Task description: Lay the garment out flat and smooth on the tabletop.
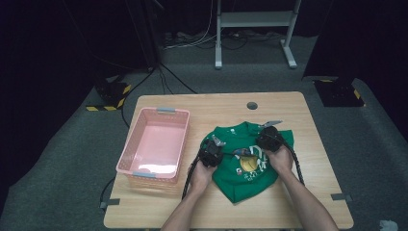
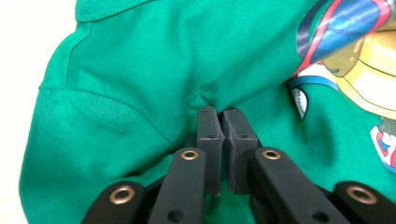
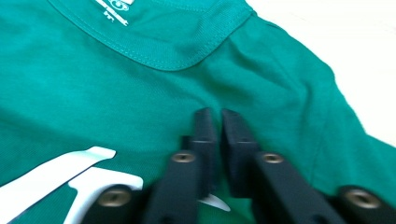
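Green t-shirt (image 1: 243, 168) sits at the desk's (image 1: 308, 202) center-right, pink basket (image 1: 154, 144) at its 9 o'clock. You've got your left tool (image 2: 218, 114) and right tool (image 3: 215, 116) each pinching a fold of shirt fabric.

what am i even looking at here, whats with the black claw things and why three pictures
A person at a wooden table holds a hand-operated two-jaw gripper in each hand. The high view looks down from above; the other two pictures come from cameras riding on each gripper, looking along its black jaws. On the table lie a green T-shirt with a cartoon print and an empty pink basket. The left gripper and the right gripper have each closed on a fold of the shirt's fabric, the right one just below the collar.
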`<action>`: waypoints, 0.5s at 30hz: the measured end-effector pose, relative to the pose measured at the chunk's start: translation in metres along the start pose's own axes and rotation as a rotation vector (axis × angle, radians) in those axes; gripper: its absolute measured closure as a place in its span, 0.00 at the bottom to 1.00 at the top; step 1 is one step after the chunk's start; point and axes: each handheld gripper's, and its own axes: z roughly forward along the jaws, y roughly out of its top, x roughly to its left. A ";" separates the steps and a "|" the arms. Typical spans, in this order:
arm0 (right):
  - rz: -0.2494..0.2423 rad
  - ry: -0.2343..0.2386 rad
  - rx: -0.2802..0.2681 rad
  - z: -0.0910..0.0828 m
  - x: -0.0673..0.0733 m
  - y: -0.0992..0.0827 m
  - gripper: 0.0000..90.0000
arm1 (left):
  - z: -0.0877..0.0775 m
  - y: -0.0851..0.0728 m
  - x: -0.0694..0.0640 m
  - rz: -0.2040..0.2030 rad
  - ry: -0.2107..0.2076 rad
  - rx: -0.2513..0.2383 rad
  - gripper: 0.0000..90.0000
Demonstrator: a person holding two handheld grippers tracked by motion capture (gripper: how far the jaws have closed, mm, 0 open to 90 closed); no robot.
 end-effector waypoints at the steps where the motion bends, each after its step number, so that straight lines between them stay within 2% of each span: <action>1: -0.009 -0.009 0.003 0.000 0.001 0.000 0.98 | -0.001 0.000 0.000 0.005 -0.003 -0.001 0.97; 4: -0.004 -0.003 0.005 0.001 -0.002 0.001 0.99 | -0.008 -0.003 0.000 -0.001 -0.025 -0.017 0.97; 8: -0.006 -0.022 0.006 0.002 -0.004 0.003 0.99 | -0.019 -0.008 -0.001 -0.012 -0.052 -0.040 0.97; 11: 0.000 -0.037 0.004 0.002 -0.006 0.003 0.99 | -0.026 -0.014 -0.002 -0.018 -0.055 -0.049 0.98; 15: 0.034 -0.055 -0.015 0.001 -0.013 0.003 0.99 | -0.035 -0.024 -0.002 -0.030 -0.061 -0.052 0.98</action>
